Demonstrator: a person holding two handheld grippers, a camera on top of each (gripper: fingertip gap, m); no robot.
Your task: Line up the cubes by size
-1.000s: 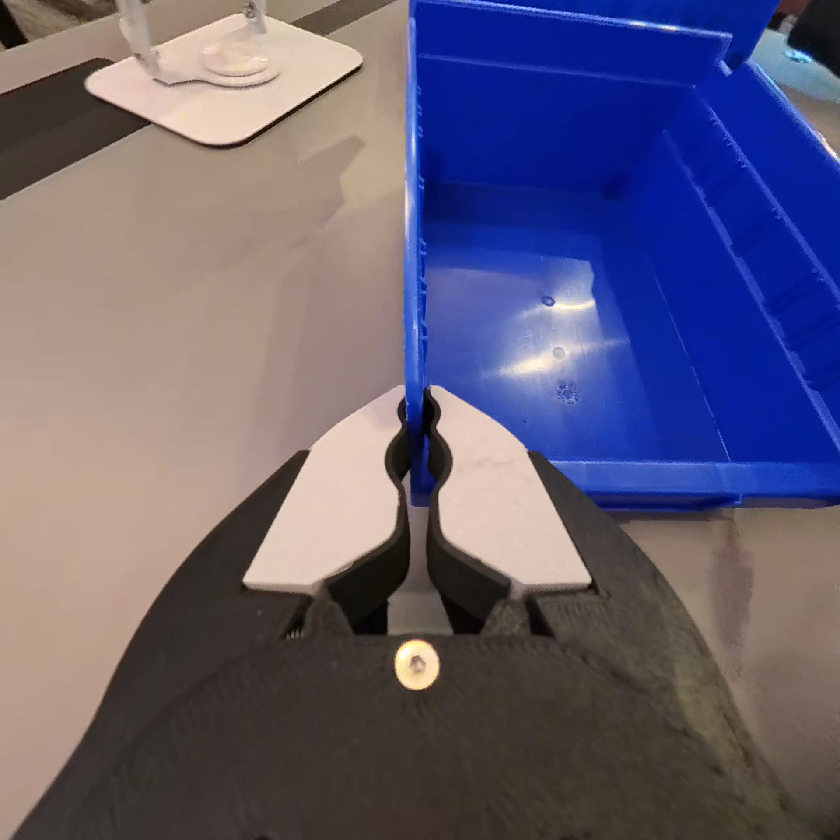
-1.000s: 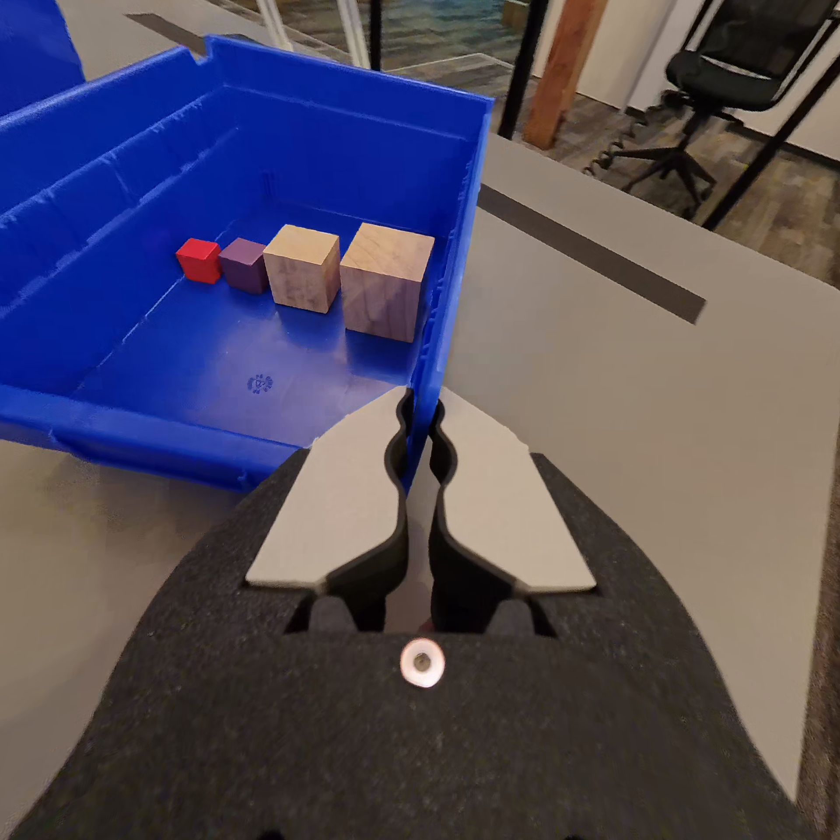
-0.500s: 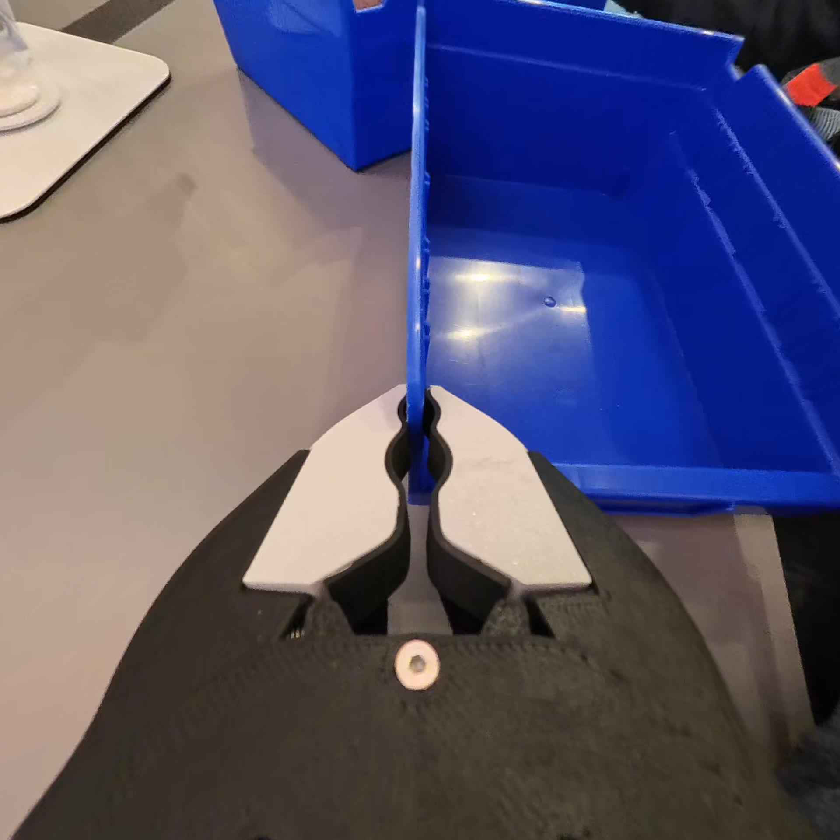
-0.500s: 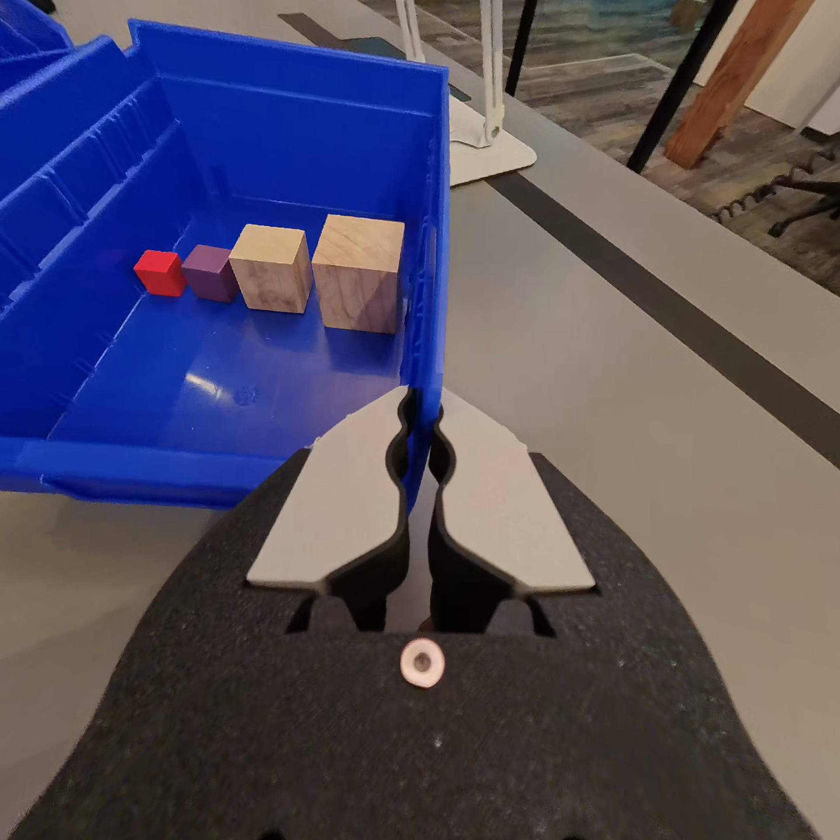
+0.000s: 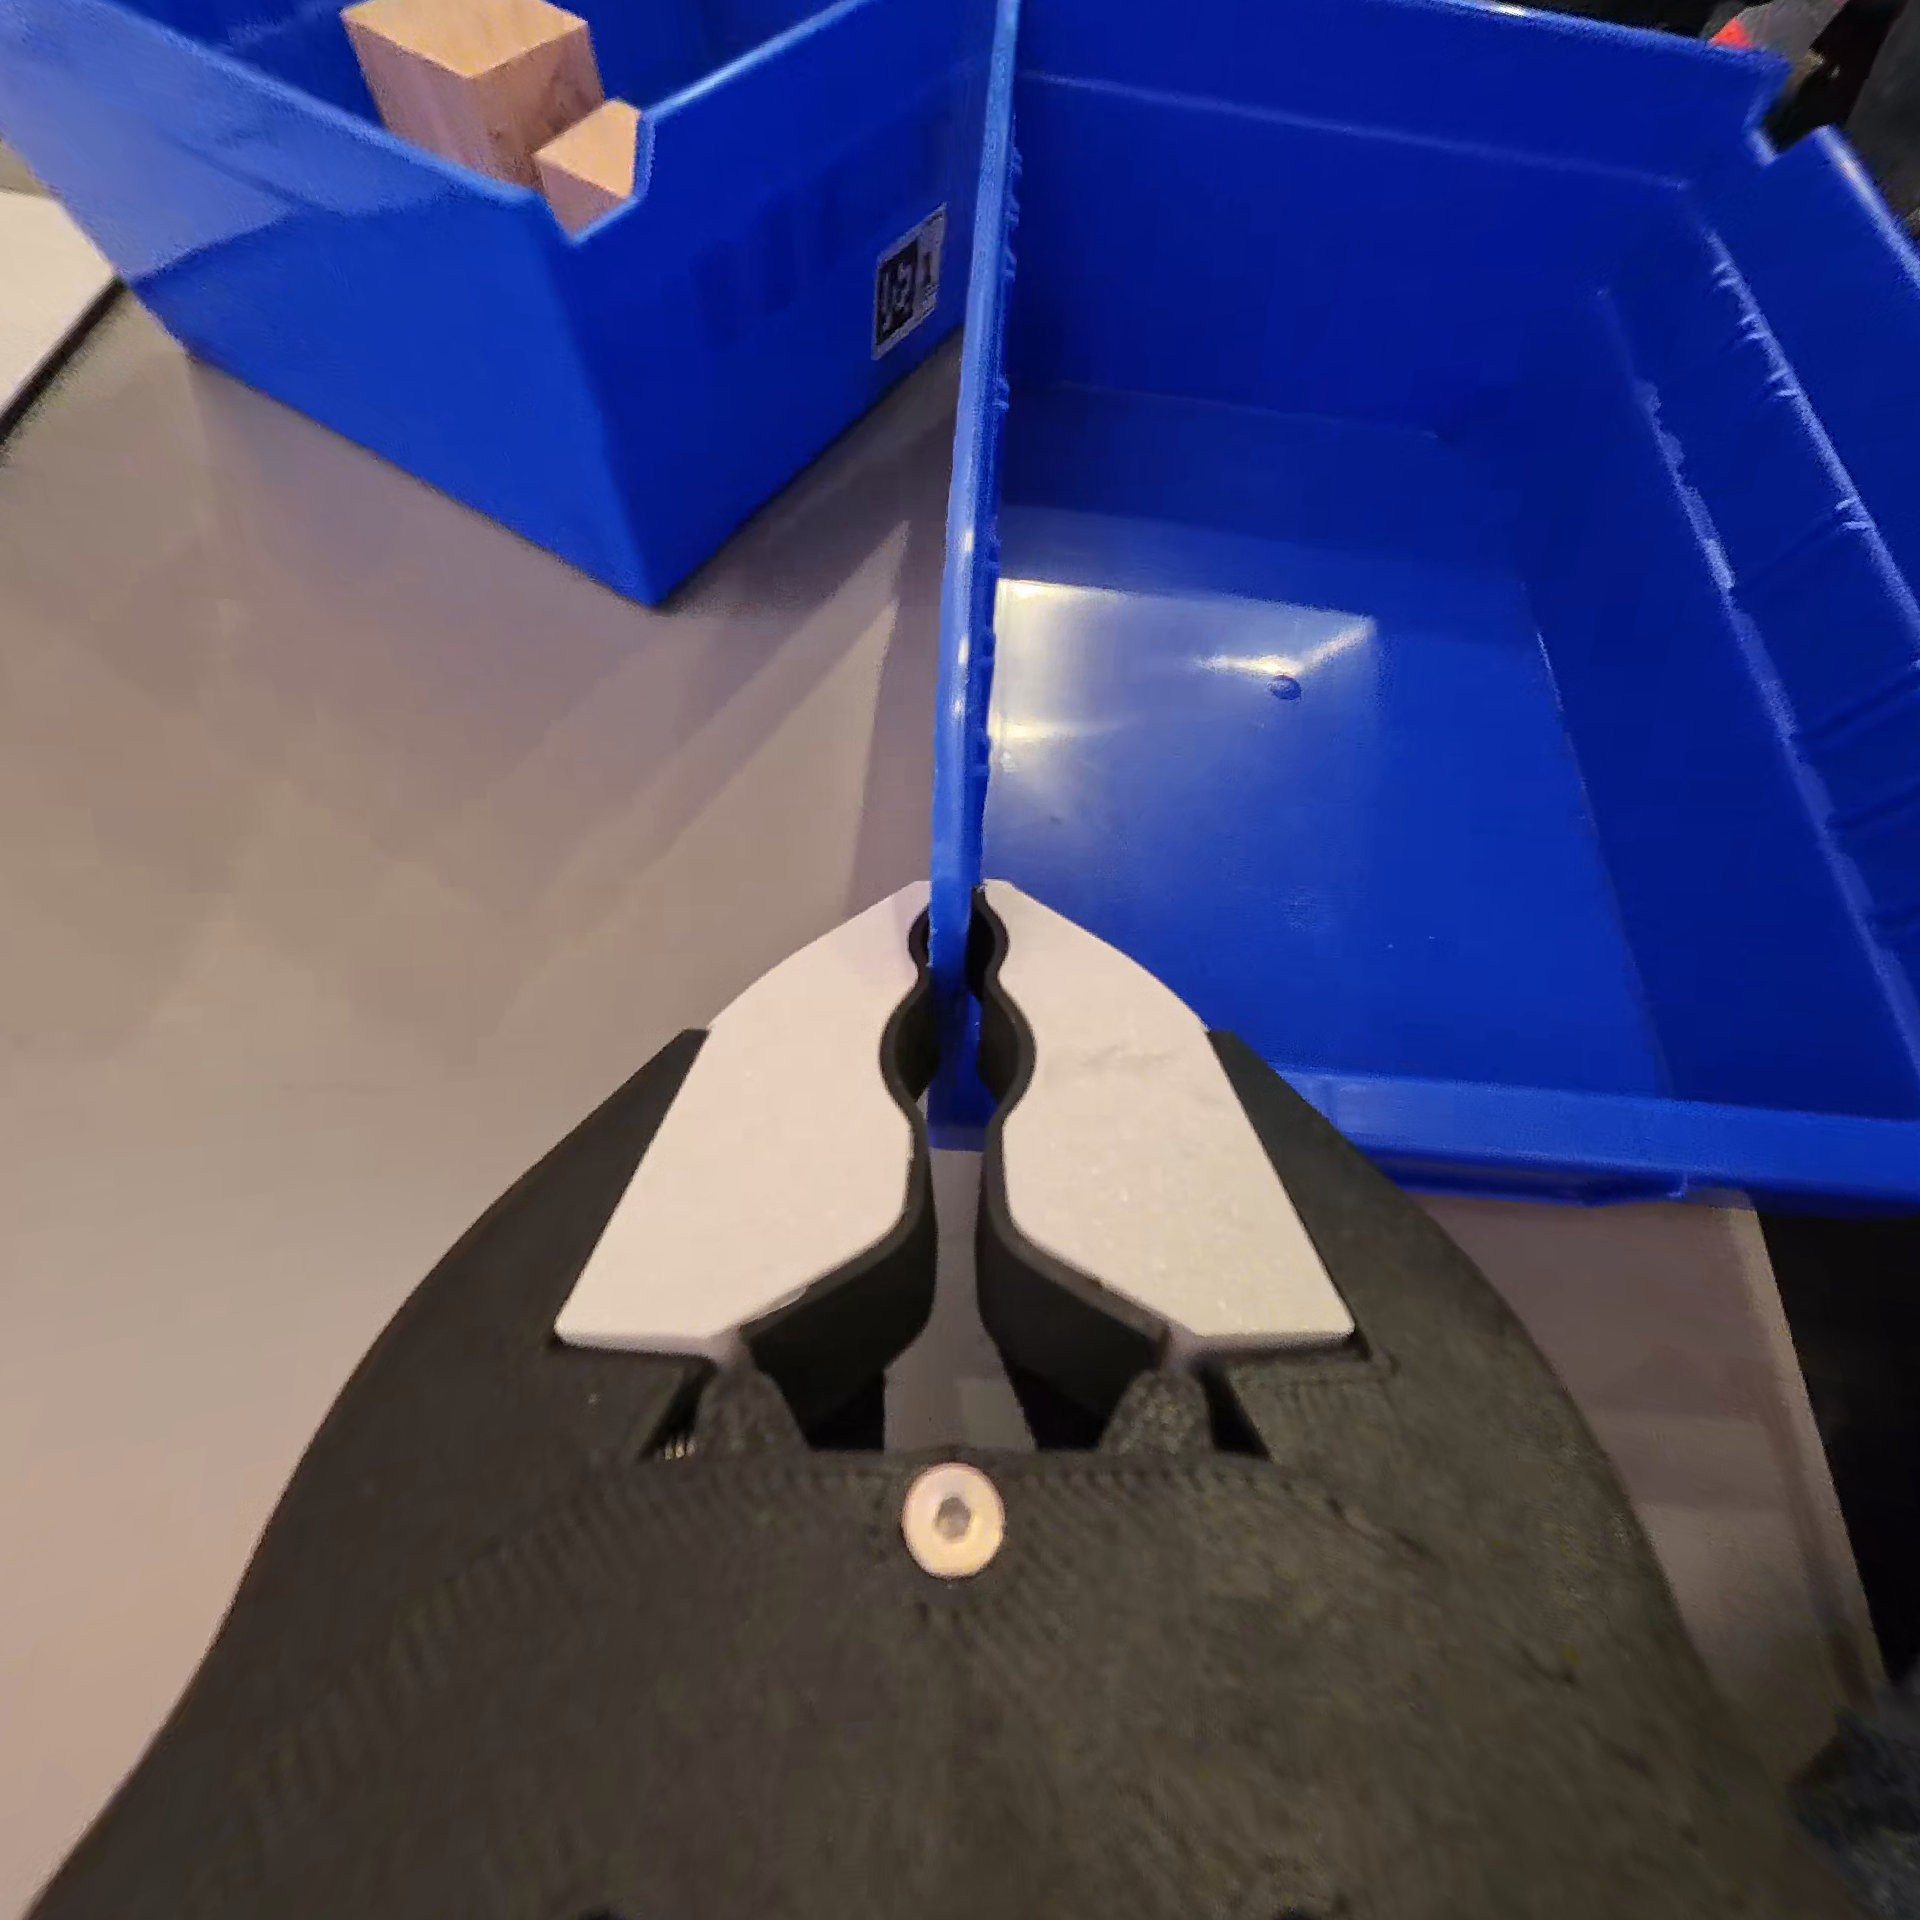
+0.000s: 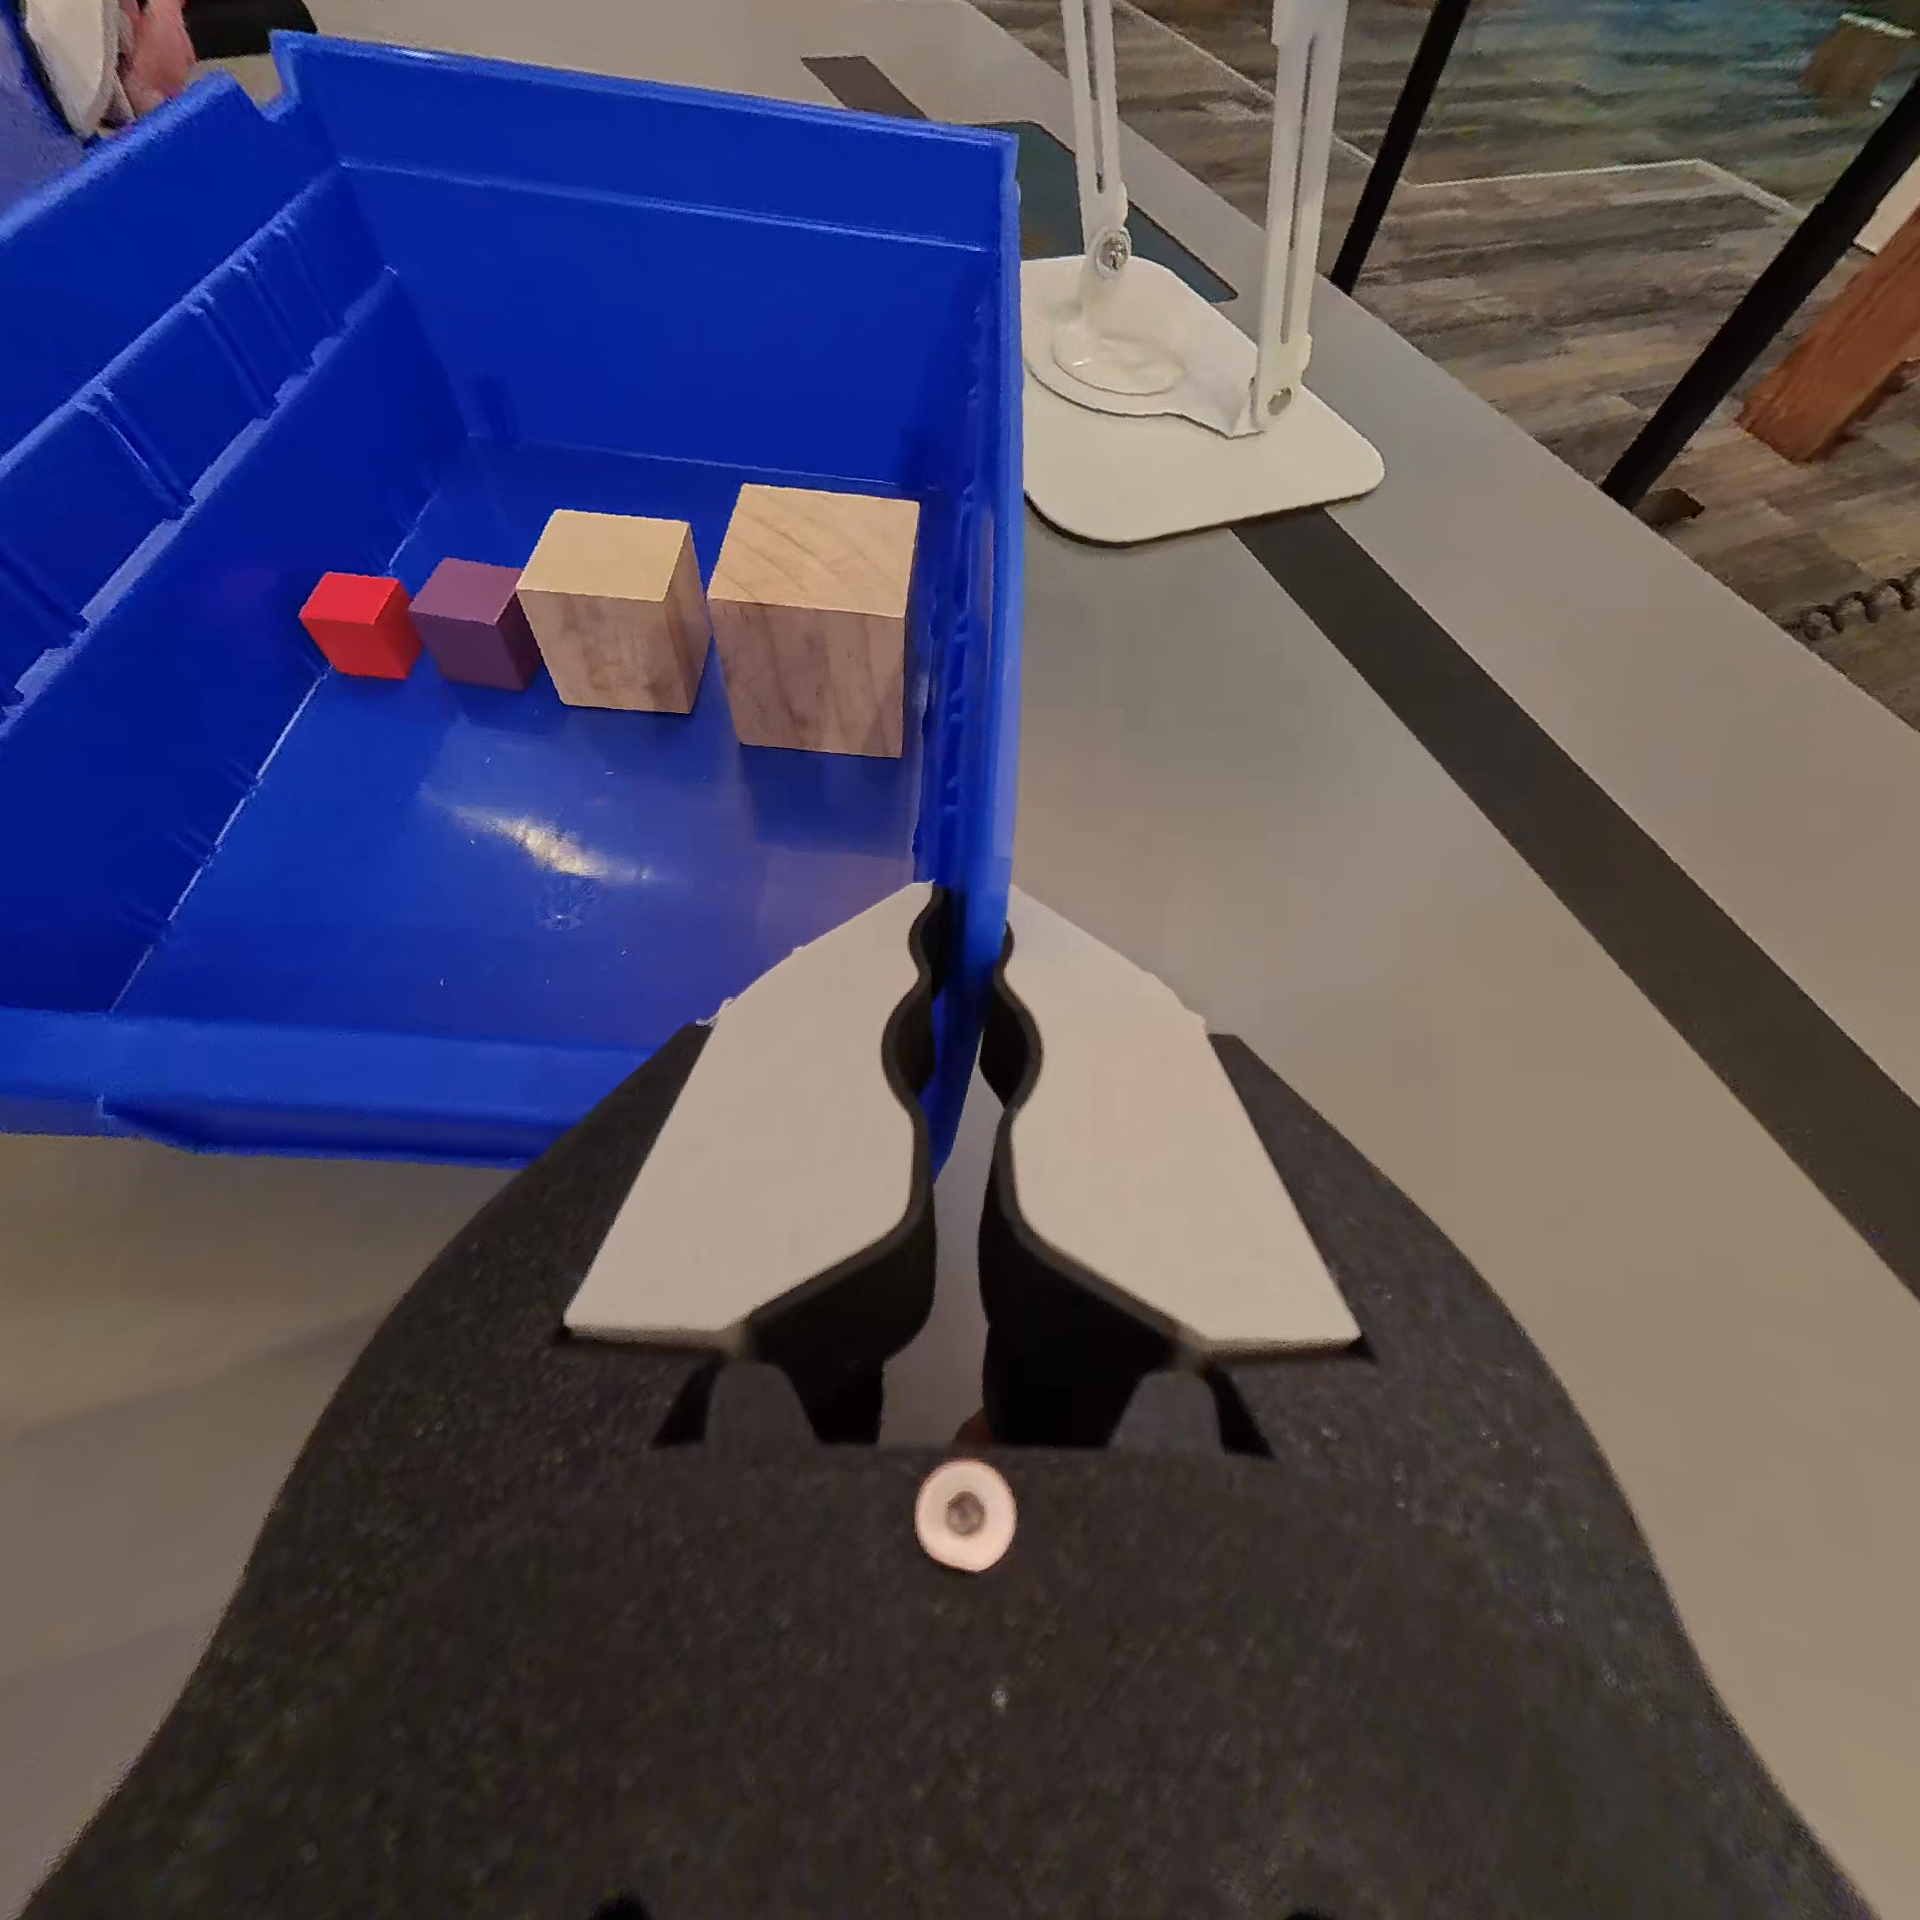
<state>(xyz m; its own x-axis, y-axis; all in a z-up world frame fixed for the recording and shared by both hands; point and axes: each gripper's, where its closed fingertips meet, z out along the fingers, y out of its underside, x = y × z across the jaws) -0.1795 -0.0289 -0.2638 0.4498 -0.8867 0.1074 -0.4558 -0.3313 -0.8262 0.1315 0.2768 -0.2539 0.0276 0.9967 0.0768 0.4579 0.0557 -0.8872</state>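
Fingers of the right gripper pinch the side wall of the blue bin holding the four cubes, lined up ahead and left, while the left gripper pinches an empty bin's wall.

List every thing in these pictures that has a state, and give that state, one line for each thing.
Left gripper: shut on the side wall of the empty blue bin.
Right gripper: shut on the side wall of the blue bin with cubes.
Red cube, purple cube, medium wooden cube, large wooden cube: upright in a row, smallest to largest.
White stand: upright on the table.
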